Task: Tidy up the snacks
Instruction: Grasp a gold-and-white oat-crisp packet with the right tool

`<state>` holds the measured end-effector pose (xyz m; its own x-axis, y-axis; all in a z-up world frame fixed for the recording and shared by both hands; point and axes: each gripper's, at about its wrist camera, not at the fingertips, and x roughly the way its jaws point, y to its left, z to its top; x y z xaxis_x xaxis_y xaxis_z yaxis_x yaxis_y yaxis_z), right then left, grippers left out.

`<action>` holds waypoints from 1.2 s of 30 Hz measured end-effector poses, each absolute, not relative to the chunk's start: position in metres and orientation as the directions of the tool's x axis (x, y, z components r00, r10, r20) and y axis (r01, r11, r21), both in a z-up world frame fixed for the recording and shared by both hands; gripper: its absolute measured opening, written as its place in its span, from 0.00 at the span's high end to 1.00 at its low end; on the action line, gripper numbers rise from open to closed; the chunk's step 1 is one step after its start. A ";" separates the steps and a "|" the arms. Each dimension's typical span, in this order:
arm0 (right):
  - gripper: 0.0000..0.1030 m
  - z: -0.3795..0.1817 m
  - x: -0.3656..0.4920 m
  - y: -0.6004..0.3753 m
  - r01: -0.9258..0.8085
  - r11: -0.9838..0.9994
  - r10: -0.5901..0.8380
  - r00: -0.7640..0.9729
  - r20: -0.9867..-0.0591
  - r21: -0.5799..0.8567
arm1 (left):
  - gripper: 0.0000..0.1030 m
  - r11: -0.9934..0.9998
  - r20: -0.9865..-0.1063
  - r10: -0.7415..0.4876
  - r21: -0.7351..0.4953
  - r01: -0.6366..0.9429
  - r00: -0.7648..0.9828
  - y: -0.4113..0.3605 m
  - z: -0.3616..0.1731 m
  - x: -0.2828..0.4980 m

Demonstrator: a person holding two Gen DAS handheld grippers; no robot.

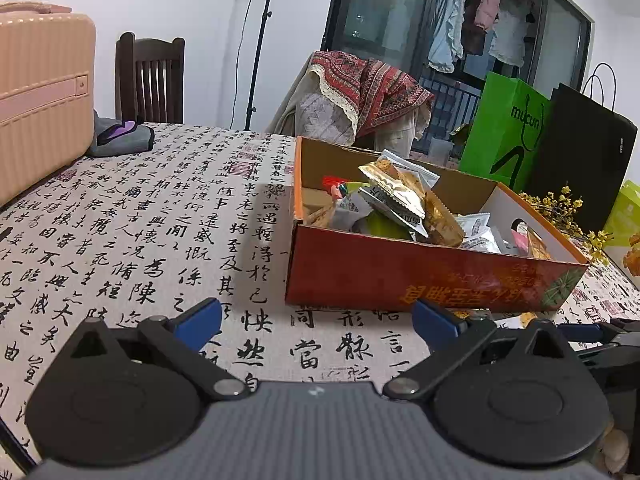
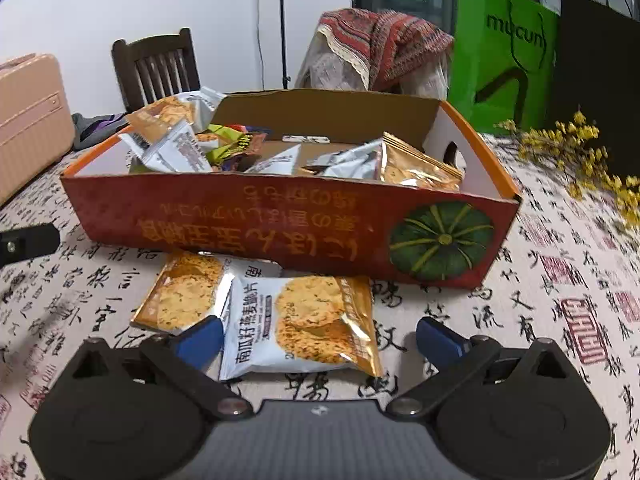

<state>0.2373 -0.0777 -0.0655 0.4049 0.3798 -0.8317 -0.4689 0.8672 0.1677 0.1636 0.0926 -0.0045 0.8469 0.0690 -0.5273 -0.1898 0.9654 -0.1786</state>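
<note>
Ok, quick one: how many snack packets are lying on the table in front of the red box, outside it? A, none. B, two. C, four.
B: the right wrist view shows two cracker packets overlapping on the tablecloth just in front of the red box, between it and the open right gripper.

Left gripper point(image 1: 316, 318) held low and level, blue-tipped fingers point(image 1: 200, 322) spread wide at 9 and 3 o'clock, nothing between. Right gripper point(image 2: 320, 334) posed likewise, fingers point(image 2: 440, 338) parted wide, angled slightly downward, nothing gripped.
</note>
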 end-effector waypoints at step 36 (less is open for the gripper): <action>0.41 -0.049 0.230 -0.177 -0.303 0.936 0.332 0.588 -0.738 0.180 | 0.00 0.980 -0.646 0.059 -0.106 -0.166 0.761 0.034 0.013 0.201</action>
<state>0.2298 -0.1769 -0.0493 0.5877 0.3321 -0.7378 -0.3031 0.9359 0.1797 0.2005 0.0341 0.0129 0.7609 0.0592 -0.6461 -0.1663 0.9803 -0.1061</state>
